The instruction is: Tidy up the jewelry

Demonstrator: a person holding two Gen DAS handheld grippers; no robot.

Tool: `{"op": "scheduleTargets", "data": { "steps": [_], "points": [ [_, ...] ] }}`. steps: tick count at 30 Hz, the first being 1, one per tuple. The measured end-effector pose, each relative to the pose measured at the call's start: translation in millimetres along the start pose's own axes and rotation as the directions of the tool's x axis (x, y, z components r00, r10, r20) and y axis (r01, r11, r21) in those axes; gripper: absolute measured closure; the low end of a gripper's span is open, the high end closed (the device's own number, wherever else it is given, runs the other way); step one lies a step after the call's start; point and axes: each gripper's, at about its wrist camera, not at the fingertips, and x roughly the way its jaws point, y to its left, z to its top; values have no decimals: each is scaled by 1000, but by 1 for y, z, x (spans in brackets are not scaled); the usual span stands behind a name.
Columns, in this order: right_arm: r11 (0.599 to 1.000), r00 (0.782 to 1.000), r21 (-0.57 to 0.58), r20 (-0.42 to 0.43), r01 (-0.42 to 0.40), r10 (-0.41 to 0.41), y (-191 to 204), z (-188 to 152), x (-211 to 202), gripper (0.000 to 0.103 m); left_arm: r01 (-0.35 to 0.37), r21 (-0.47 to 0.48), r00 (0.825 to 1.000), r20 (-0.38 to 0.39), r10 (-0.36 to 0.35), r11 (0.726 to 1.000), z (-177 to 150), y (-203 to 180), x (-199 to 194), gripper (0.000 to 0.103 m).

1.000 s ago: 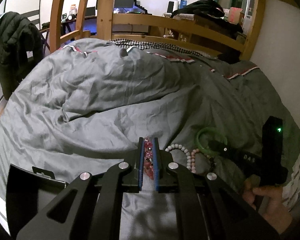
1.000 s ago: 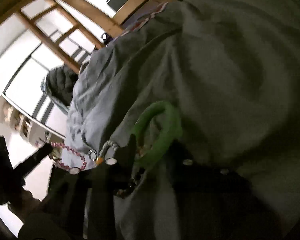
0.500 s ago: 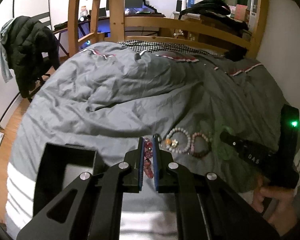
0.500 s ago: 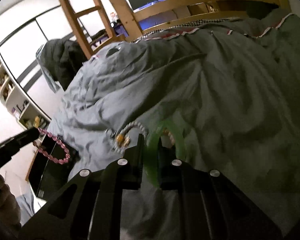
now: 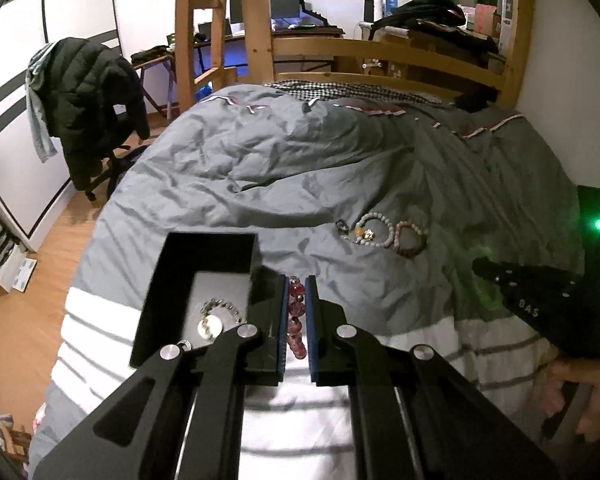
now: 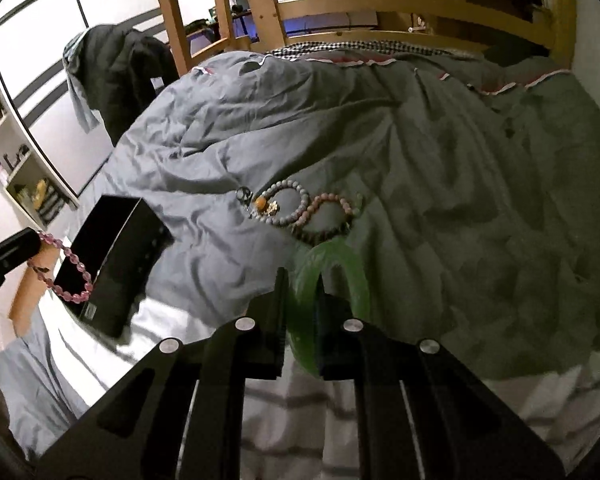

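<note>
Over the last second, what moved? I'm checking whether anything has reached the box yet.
Both tools lifted off the duvet. The left tool carried the pink bracelet left, now beside the box, not in it. The right tool raised the green bangle clear of the bedding. Both grips stayed shut. The two beaded bracelets remain on the duvet.
</note>
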Motion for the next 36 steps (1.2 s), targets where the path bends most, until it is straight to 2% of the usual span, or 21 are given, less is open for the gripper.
{"op": "scheduleTargets", "data": {
  "steps": [7, 17, 27, 31, 36],
  "points": [
    [997, 999, -64, 10, 52, -52, 28, -6, -26, 91, -18, -13, 1000, -2, 18, 1000, -14, 17, -23, 95],
    [989, 999, -143, 36, 43, -38, 85, 3, -52, 91, -10, -76, 999, 41, 13, 997, -19, 60, -48, 95],
    [976, 999, -217, 42, -9, 18, 155, 25, -49, 91, 6, -179, 999, 48, 3, 984, -22, 115, -33, 95],
    [971, 998, -235, 22, -51, 57, 178, 30, -38, 91, 2, -195, 999, 33, 5, 981, -22, 127, -19, 95],
    [962, 993, -245, -12, -117, 118, 202, 33, -18, 91, 36, -214, 999, 27, -31, 976, -20, 138, -3, 95]
  ]
}}
